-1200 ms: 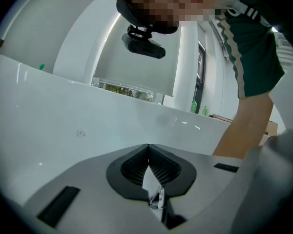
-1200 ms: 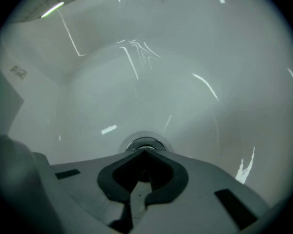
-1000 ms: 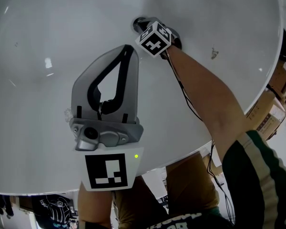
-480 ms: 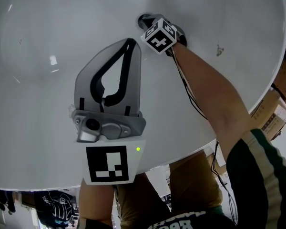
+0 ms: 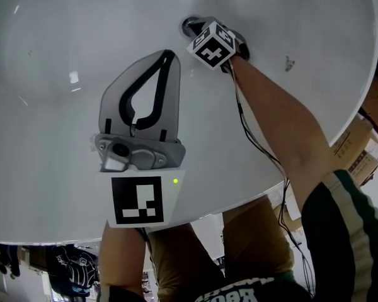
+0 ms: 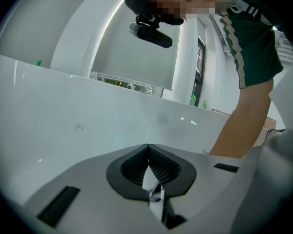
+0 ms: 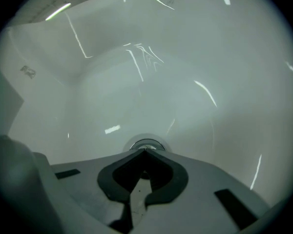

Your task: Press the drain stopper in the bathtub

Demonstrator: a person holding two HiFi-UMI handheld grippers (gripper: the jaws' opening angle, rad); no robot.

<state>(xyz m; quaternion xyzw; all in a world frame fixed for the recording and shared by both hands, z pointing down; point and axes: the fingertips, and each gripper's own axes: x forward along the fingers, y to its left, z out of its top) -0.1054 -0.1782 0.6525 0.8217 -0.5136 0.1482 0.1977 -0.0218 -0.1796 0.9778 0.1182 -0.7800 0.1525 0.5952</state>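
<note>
The round chrome drain stopper [image 7: 146,144] sits in the floor of the white bathtub [image 7: 136,82]. My right gripper [image 7: 144,150] points steeply down at it, shut, with its joined tips at the stopper's near edge and nothing between them. In the head view the stopper [image 5: 189,25] peeks out beside that gripper's marker cube [image 5: 211,44], which hides the tips. My left gripper [image 5: 169,55] hovers above the middle of the tub, shut and empty; in its own view its tips [image 6: 147,146] meet before the tub's far wall [image 6: 78,126].
A black cable [image 5: 252,137] runs along the person's right forearm [image 5: 283,124]. Cardboard boxes [image 5: 365,150] stand past the tub's rim [image 5: 252,197] at the right. Green bottles [image 6: 193,100] stand beyond the tub in the left gripper view.
The left gripper has drifted slightly up in the head view. The right gripper has stayed at the drain, still shut.
</note>
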